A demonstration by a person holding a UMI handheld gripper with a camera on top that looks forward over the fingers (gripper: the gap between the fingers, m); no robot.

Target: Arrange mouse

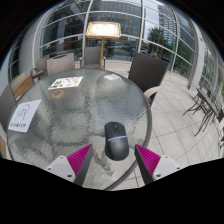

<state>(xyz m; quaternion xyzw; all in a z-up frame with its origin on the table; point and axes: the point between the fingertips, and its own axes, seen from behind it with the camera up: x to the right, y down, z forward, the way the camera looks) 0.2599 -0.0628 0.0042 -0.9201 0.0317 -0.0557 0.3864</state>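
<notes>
The gripper (113,157) is hovering low over a round glass-topped bench (70,120), its two fingers spreading wide with their magenta pads (77,156) facing inward and nothing pressing between them. A black computer mouse (117,140) is lying on the glass between the fingertips, with a clear gap showing at either side, its narrow end pointing away from the gripper and its body resting on the bench by its own weight. Taking the mouse as the landmark, a white paper sheet with dark markings (24,113) is sitting well off to its left, near the bench's rim. Farther beyond the mouse and to its left, a second printed card (66,82) is lying flat at the far side of the glass. A dark chair (146,72) is standing just past the bench, beyond the mouse and slightly to its right, and another chair (60,64) is standing beyond the far card. Behind the mouse, farther still, a pale wooden stand (101,31) is rising in front of a tall glazed building front (160,25), while paved ground (180,115) is stretching away to the mouse's right, where more outdoor furniture (207,100) is showing, too small to tell apart.
</notes>
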